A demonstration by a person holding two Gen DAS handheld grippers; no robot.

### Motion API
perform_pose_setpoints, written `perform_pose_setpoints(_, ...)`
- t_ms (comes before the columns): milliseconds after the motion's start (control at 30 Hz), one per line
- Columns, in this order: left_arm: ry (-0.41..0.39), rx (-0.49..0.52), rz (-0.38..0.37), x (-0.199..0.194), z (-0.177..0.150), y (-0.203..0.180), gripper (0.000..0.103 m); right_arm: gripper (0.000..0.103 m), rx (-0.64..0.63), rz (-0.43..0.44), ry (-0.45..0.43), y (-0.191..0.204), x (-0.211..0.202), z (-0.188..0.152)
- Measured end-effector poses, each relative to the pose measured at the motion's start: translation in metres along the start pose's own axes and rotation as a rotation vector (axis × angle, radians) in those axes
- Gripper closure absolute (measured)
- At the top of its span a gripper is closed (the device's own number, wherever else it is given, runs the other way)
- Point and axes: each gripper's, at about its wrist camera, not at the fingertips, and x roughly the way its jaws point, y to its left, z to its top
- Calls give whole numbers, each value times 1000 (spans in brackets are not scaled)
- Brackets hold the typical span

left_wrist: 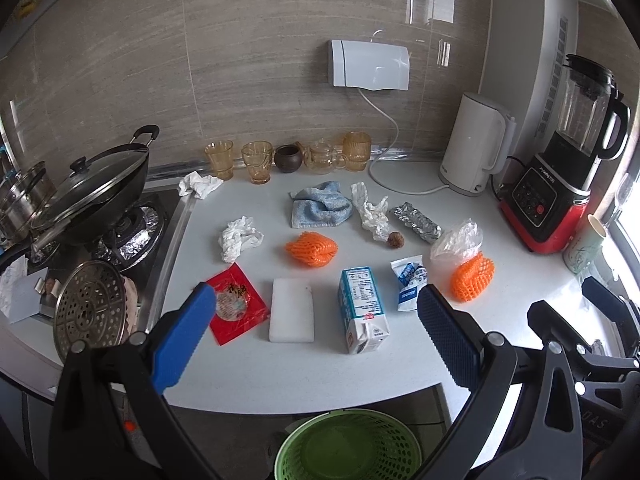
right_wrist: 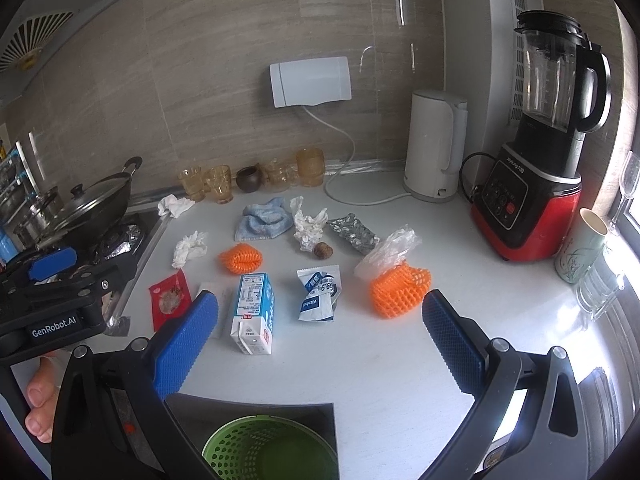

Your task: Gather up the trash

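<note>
Trash lies on the white counter: a blue milk carton, a red packet, a white foam block, a wipe packet, two orange foam nets, crumpled tissues, foil and a clear bag. A green basket stands below the counter edge. My left gripper is open and empty over the near edge. My right gripper is open and empty, just before the carton.
A stove with a lidded wok and pots is on the left. Glass cups, a blue cloth, a white kettle and a red blender stand toward the back and right. A mug stands at the window side.
</note>
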Motion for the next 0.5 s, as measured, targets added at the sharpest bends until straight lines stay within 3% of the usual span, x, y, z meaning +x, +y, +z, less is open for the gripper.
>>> perform_pose_setpoints(200,8,12,-17,15,-8,20,6,2,-33,-1,23,14,23,-9)
perform_pose_setpoints(500,17,79,-43,50,-32,58,6,2,-107,10,65,61,95,-40)
